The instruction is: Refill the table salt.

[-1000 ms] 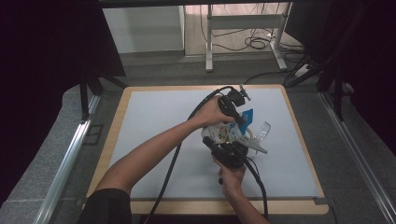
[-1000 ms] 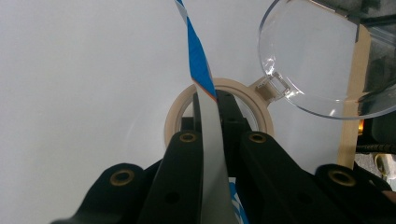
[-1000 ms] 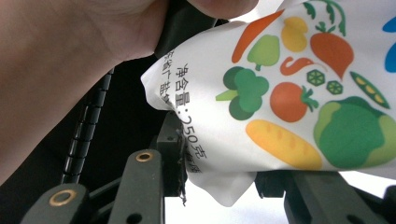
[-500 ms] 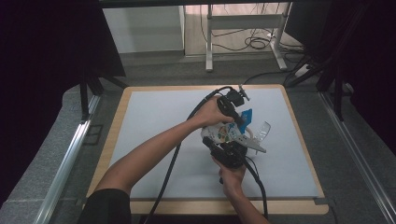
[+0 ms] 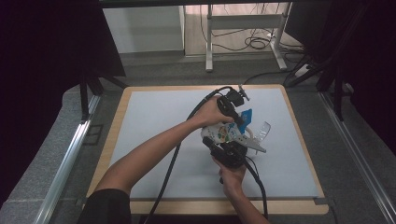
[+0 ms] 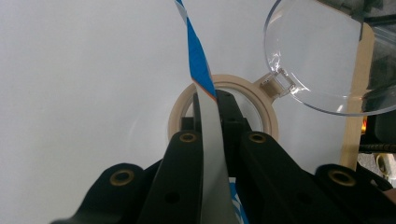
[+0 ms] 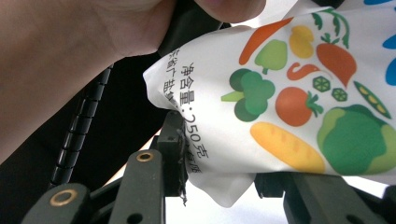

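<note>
The white pouch (image 5: 224, 134) printed with vegetables hangs just above the middle of the table (image 5: 154, 116), held at both ends: the left gripper (image 6: 210, 116) is clamped tight on its blue-and-white top edge, while the right gripper (image 7: 217, 163) presses its jaws, part-way apart, on the pouch's lower corner. Nothing has shifted against the earlier high views, where both hands and the pouch sit in the same spot, so I judge this a steady two-handed hold before a pull or tear. Just beyond it lie a tape roll (image 6: 223, 109) and a clear plastic lid (image 6: 322, 56).
</note>
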Demonstrator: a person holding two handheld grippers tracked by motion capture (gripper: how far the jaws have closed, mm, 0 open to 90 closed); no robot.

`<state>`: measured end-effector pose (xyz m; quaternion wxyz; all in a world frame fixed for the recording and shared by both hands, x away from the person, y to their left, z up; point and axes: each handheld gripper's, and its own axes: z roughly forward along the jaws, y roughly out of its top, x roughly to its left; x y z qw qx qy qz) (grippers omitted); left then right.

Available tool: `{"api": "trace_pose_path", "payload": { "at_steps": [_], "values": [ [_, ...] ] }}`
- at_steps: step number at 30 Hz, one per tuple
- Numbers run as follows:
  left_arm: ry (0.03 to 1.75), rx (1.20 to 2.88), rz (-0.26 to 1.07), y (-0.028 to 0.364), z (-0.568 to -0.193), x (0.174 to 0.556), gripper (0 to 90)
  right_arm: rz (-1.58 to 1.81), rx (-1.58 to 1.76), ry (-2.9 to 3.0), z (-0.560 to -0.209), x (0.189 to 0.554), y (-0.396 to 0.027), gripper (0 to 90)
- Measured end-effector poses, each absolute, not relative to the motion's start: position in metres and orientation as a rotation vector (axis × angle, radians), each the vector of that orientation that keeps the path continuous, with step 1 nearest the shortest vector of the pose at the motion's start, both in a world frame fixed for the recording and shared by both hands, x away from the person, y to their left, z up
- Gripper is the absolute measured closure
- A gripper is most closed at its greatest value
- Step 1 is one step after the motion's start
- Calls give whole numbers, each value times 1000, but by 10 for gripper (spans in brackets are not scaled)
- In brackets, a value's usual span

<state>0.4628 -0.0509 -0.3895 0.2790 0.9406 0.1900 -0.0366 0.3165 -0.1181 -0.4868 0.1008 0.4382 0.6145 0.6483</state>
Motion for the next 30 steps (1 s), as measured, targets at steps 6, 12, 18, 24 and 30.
{"api": "trace_pose_path", "payload": {
  "at_steps": [6,12,18,24,30],
  "values": [
    [509,2525,-99,-51,-390,463,896,1919,1296,1811,-486,316,-118,621],
    [515,2521,-99,-51,-390,463,896,1922,1294,1811,-486,316,-119,621],
    [509,2525,-97,-52,-390,463,896,1926,1288,1806,-485,315,-119,622],
    [516,2522,-97,-52,-390,463,896,1925,1288,1808,-485,316,-119,622],
    [518,2519,-97,-52,-390,463,896,1930,1290,1805,-485,316,-119,622]
  ]
}}
